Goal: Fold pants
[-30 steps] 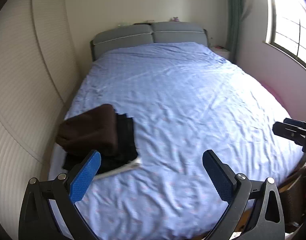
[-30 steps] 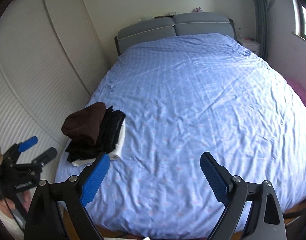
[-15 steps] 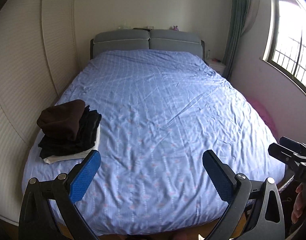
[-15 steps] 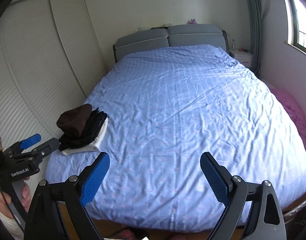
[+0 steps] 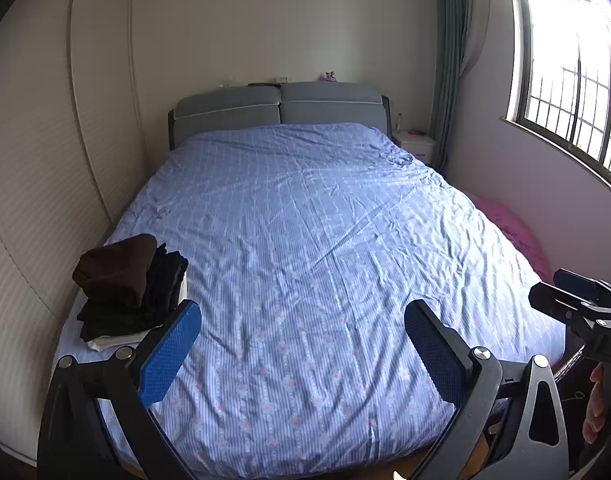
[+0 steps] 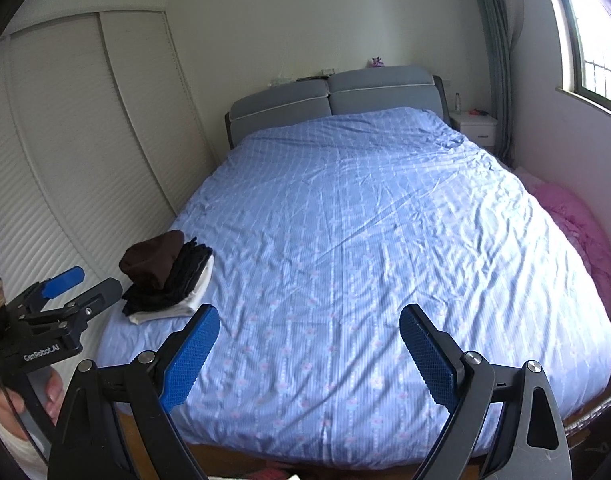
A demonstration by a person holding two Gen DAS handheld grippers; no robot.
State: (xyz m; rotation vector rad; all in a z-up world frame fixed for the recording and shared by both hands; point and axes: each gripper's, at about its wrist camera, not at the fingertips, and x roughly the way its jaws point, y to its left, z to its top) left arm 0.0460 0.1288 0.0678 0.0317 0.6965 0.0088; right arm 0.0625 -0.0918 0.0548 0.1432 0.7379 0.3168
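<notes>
The left gripper (image 5: 301, 354) was held out over the near end of the bed (image 5: 325, 240), tipped partly down. Its two blue pads (image 5: 169, 354) were spread wide apart, and nothing was held between them. The right gripper (image 6: 309, 354) was held the same way, tipped partly down, with its pads (image 6: 427, 354) wide apart and nothing between them.

A pile of folded clothes (image 5: 131, 286) was seen just past the left pad of the left gripper, at the bed's left edge. A brown piece (image 5: 115, 268) was laid on top, black ones under it and a white one at the bottom. Which pieces were pants could not be told.

The right gripper was seen at the right edge of the left view, with fingers (image 5: 595, 404) below it. A hand (image 6: 9, 406) was wrapped around the left gripper's handle.
</notes>
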